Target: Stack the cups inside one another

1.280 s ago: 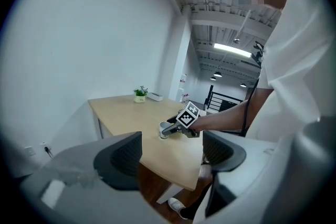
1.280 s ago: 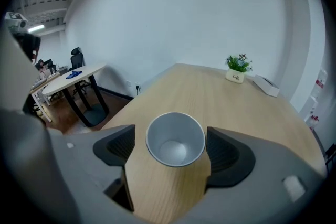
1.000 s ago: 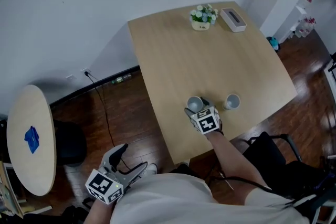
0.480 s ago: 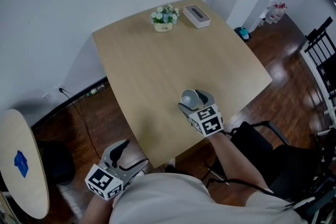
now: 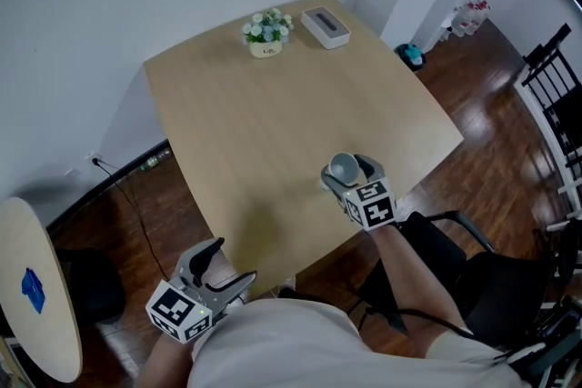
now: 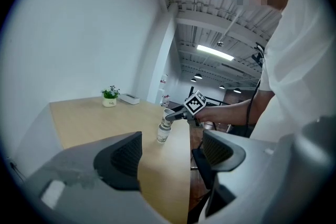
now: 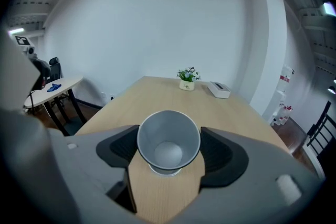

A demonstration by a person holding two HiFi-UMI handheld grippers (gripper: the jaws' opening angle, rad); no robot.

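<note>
The right hand-held gripper (image 5: 346, 170) grips a cup (image 7: 168, 145) set into a second cup (image 6: 163, 135) at the surface's (image 5: 255, 123) near right edge, while the left hand-held gripper (image 5: 230, 265) hangs wide and empty off its near left.

Cup (image 7: 168, 147) grey; table (image 5: 264, 114) light tan wood; floor (image 5: 482, 95) dark reddish-brown; right tool (image 5: 348, 173) cube black-white squares.

Two grey cups, both empty and mouth up. The top cup (image 7: 168, 140) is pinched at the rim by the right gripper (image 7: 168, 151), a bit tilted, its base in the mouth of the bottom cup (image 6: 163, 136), which stands near the desk's near edge.
</note>
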